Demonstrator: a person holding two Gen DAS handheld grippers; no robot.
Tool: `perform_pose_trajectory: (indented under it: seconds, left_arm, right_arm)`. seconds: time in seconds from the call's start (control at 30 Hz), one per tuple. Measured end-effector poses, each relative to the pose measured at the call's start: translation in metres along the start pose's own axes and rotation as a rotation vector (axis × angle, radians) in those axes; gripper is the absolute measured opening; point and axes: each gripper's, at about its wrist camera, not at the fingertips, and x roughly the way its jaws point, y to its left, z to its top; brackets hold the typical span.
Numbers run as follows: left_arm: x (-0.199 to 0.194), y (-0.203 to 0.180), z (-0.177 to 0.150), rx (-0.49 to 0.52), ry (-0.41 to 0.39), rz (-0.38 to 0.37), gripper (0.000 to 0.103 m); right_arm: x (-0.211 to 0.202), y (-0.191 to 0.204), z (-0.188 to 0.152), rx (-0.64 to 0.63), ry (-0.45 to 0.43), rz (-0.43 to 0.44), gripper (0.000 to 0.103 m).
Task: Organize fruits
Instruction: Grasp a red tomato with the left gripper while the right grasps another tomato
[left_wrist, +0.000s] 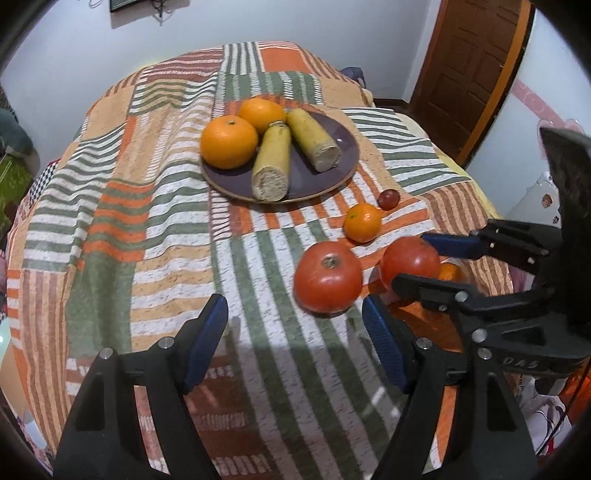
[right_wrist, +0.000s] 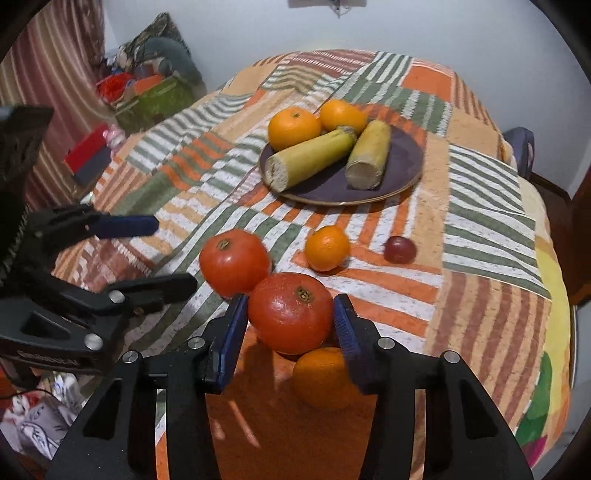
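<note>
A purple plate (left_wrist: 332, 166) (right_wrist: 402, 173) holds two oranges (left_wrist: 229, 142) (right_wrist: 293, 127) and two yellow cut stalks (left_wrist: 271, 162) (right_wrist: 310, 158). My right gripper (right_wrist: 291, 317) (left_wrist: 413, 258) is shut on a red tomato (right_wrist: 291, 314) (left_wrist: 408, 260), held just above the cloth. A second tomato (left_wrist: 327, 277) (right_wrist: 234, 260) lies beside it. A small orange (left_wrist: 362, 222) (right_wrist: 327, 248) and a dark grape (left_wrist: 388, 198) (right_wrist: 400, 249) lie nearer the plate. Another small orange (right_wrist: 321, 376) sits under the held tomato. My left gripper (left_wrist: 295, 339) (right_wrist: 166, 254) is open and empty over the cloth.
The fruit lies on a bed covered with a striped patchwork cloth (left_wrist: 147, 221) (right_wrist: 480, 221). A wooden door (left_wrist: 469, 66) stands behind at the right. A green box with clutter (right_wrist: 155, 96) and a red box (right_wrist: 88, 151) sit beside the bed.
</note>
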Motion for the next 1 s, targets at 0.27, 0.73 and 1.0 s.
perform_pose_trajectory:
  seconds: [0.27, 0.73, 1.0]
  left_arm:
    - [0.022, -0.017, 0.010, 0.019, 0.016, -0.018, 0.072]
    - [0.034, -0.016, 0.017, -0.001, 0.033, -0.028, 0.049]
    - [0.017, -0.005, 0.034, -0.019, -0.021, -0.008, 0.049]
  right_arm:
    - [-0.025, -0.024, 0.001, 0.080, -0.060, -0.013, 0.044]
    - [-0.034, -0.042, 0.012, 0.112, -0.107, -0.029, 0.044]
    - [-0.035, -0.045, 0.027, 0.097, -0.139, -0.028, 0.044]
